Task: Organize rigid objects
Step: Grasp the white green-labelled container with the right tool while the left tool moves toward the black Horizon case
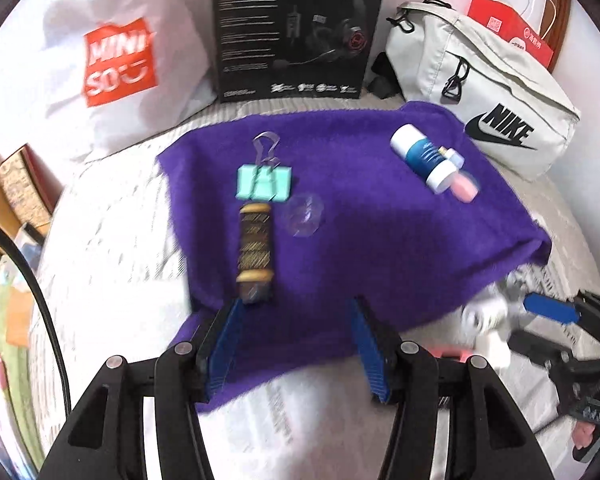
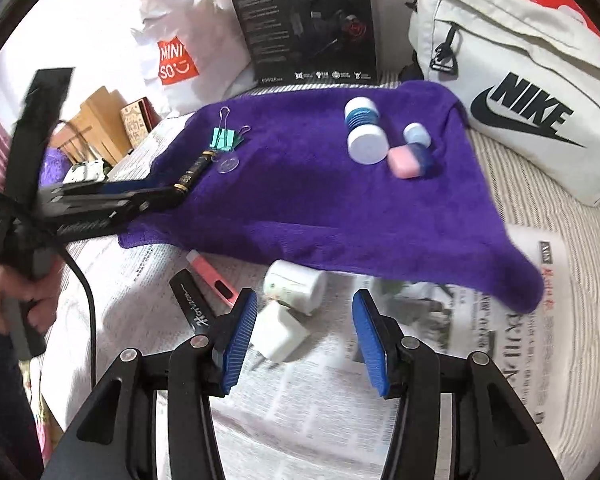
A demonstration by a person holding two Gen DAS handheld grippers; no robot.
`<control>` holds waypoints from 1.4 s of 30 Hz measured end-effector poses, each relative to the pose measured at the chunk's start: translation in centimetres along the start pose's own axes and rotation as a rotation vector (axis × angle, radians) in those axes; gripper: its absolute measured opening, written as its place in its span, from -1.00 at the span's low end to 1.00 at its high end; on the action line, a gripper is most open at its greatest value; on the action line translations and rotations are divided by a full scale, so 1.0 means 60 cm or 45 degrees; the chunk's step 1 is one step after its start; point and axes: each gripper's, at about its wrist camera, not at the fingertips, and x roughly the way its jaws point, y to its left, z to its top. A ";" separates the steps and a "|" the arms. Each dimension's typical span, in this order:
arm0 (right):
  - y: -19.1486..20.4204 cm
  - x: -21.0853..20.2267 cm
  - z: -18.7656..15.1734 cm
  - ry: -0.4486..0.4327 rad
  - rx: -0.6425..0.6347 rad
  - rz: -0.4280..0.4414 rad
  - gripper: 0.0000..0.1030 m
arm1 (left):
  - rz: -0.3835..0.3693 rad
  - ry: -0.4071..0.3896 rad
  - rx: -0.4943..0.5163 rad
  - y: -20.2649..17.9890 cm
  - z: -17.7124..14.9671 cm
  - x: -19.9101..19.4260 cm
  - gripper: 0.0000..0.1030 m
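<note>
Left claw: my left gripper [image 1: 296, 344] hangs with its blue pads spread and nothing between them, just over the near edge of the purple towel [image 1: 380, 240].
Right claw: my right gripper [image 2: 304, 336] is spread too, empty, above the newspaper [image 2: 320, 400]; a white plug adapter [image 2: 282, 334] lies in the gap below, not pinched.
Gold-and-black tube: the tube [image 1: 254, 248] lies on the towel's left part, its near end just ahead of my left pad.
Binder clip: the mint binder clip [image 1: 263, 184] sits at the tube's far end, touching or nearly so.
Clear disc: a small clear disc [image 1: 304, 216] lies just right of the tube.
Bottle group: a white-and-blue bottle [image 2: 364, 132] lies on the towel's far right, beside a pink-capped item [image 2: 406, 162].
Off the towel: a white roll [image 2: 296, 284], a pink pen [image 2: 214, 276] and a black pen [image 2: 192, 304] rest on the newspaper.
Backdrop: a black headset box [image 1: 296, 28] and a white Nike bag [image 2: 512, 80] stand behind the towel.
</note>
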 end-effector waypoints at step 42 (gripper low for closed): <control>-0.086 -0.019 -0.098 -0.111 0.077 -0.223 -0.34 | -0.124 0.132 -0.105 -0.089 -0.079 0.014 0.03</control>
